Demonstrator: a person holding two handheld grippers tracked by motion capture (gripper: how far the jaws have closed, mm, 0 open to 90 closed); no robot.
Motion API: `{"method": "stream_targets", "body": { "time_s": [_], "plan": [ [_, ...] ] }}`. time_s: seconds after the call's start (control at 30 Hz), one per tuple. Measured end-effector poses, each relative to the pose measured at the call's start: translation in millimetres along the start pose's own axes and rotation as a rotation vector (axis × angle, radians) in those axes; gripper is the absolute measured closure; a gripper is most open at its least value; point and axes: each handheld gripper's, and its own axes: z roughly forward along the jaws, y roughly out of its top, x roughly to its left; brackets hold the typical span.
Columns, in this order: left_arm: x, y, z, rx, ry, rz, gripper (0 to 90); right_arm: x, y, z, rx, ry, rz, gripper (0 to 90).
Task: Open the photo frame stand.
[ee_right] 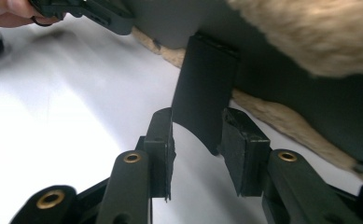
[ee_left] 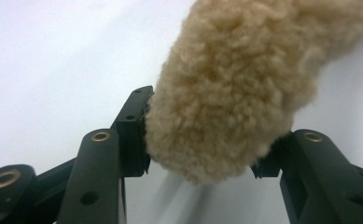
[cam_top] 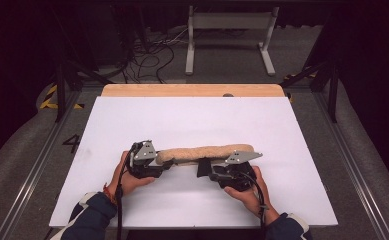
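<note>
Two hand-held grippers hold one long, woolly tan fleece pad (cam_top: 207, 152) just above the white bench (cam_top: 192, 120). The left hand-held gripper (ee_left: 202, 140) pinches its rounded, curly-piled end; the right hand-held gripper (ee_right: 198, 140) closes on a flat black strap (ee_right: 205, 102) hanging from the pad's dark smooth underside.

fleece roll (ee_left: 235, 88) cut off at the top edge.
</note>
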Motion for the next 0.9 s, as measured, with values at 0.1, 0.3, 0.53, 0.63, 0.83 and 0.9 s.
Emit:
{"method": "stream_targets", "body": {
  "time_s": [0.1,0.3,0.53,0.63,0.83,0.9],
  "plan": [
    [-0.4,-0.4,-2.4,-0.014,-0.001,0.005,50.2,-2.4,-2.6,-12.5,-0.026,-0.018,-0.01,63.4],
    [-3.2,1.7,-4.6,-0.024,-0.011,0.03,44.6,-10.1,-11.0,-31.2,-0.049,-0.05,-0.01,61.4],
    [-4.4,1.1,-7.1,-0.03,-0.023,0.038,42.5,-22.3,-23.1,-48.2,-0.057,-0.101,0.028,58.5],
    [-5.0,1.0,-9.2,-0.031,-0.022,0.05,41.6,-24.6,-24.9,-54.9,-0.063,-0.131,0.017,57.7],
    [-10.9,0.3,-19.0,-0.031,-0.013,0.072,38.7,-27.2,-25.8,-69.2,-0.079,-0.198,-0.025,55.9],
    [-12.0,-0.1,-20.7,-0.031,-0.012,0.07,37.7,-27.9,-26.2,-70.8,-0.082,-0.202,-0.025,55.7]
  ]
}}
